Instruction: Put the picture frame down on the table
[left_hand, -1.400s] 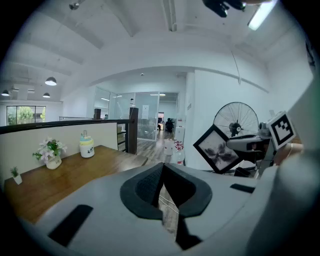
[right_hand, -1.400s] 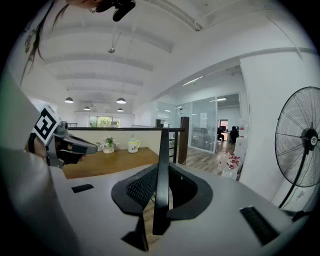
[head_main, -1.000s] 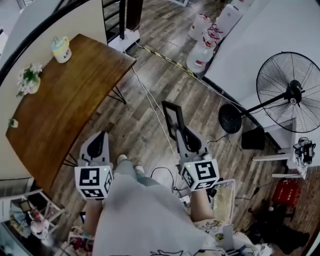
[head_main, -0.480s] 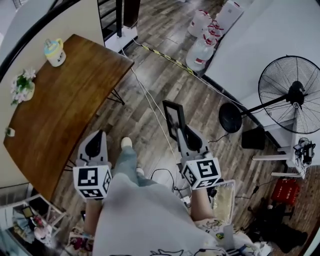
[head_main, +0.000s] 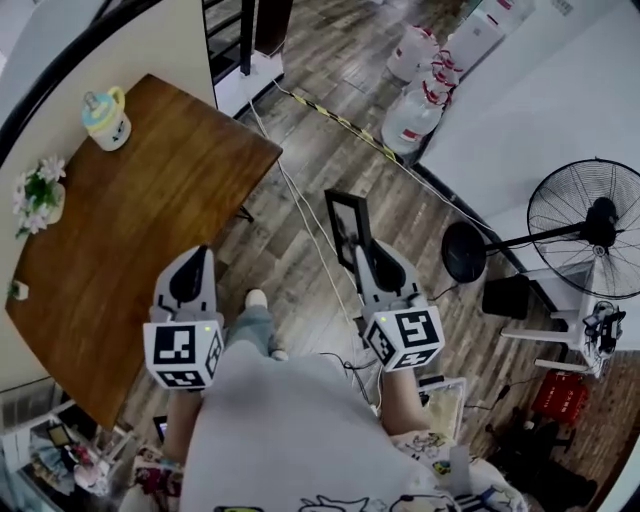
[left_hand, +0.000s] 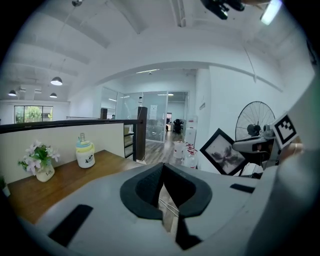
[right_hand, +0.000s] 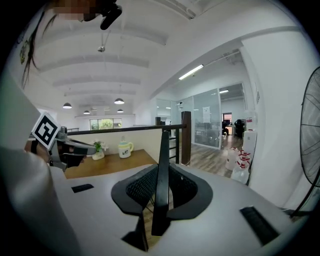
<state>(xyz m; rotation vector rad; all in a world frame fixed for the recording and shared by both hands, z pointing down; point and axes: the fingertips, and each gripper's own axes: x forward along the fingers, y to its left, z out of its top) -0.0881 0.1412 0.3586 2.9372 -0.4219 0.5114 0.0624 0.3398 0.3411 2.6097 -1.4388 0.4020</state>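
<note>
Carriage toward the wooden table (head_main: 130, 240) is judged the step in hand: it bears one flower vase (head_main: 35, 195) and one lidded mug (head_main: 105, 115). Near its edge, the left gripper (head_main: 196, 256) has its jaws closed together on nothing. Right of it, the one picture frame (head_main: 345, 220) hangs over the floor, well apart from the tabletop, clamped by one edge in the right gripper (head_main: 365, 250). Sound practice would be to bring it over bare wood clear of vase and mug, rest an edge, then release. At least three water jugs (head_main: 418, 108) and one pedestal fan (head_main: 590, 240) stand further right.
</note>
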